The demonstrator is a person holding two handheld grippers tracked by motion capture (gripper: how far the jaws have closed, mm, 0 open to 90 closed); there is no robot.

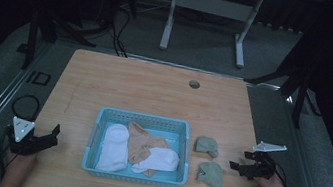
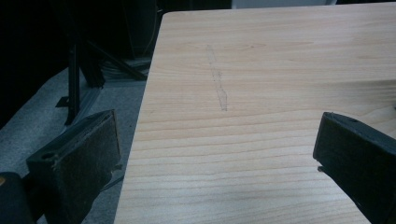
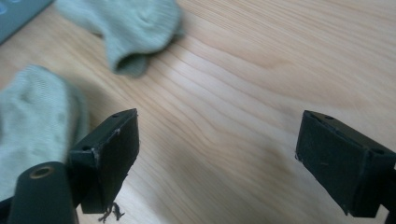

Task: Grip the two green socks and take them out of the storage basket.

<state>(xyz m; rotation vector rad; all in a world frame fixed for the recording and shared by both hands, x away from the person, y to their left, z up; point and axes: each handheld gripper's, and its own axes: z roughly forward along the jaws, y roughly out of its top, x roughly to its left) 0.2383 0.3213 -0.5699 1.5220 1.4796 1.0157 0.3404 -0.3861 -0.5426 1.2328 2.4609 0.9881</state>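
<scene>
From above, a blue basket (image 1: 97, 135) sits mid-surface holding two white socks (image 1: 114, 147) and a tan one (image 1: 144, 143); two green socks (image 1: 208, 145) lie just right of it, probably waiting to be sorted. The left tool (image 1: 49, 136) rests at the surface's (image 1: 154, 91) left edge, the right tool (image 1: 239, 167) beside the green pair.

The left gripper view shows jaws spread over bare wood, nothing between.

The right gripper view shows jaws spread and empty, the near green sock (image 3: 32, 121) just beside one jaw, unobstructed.
</scene>
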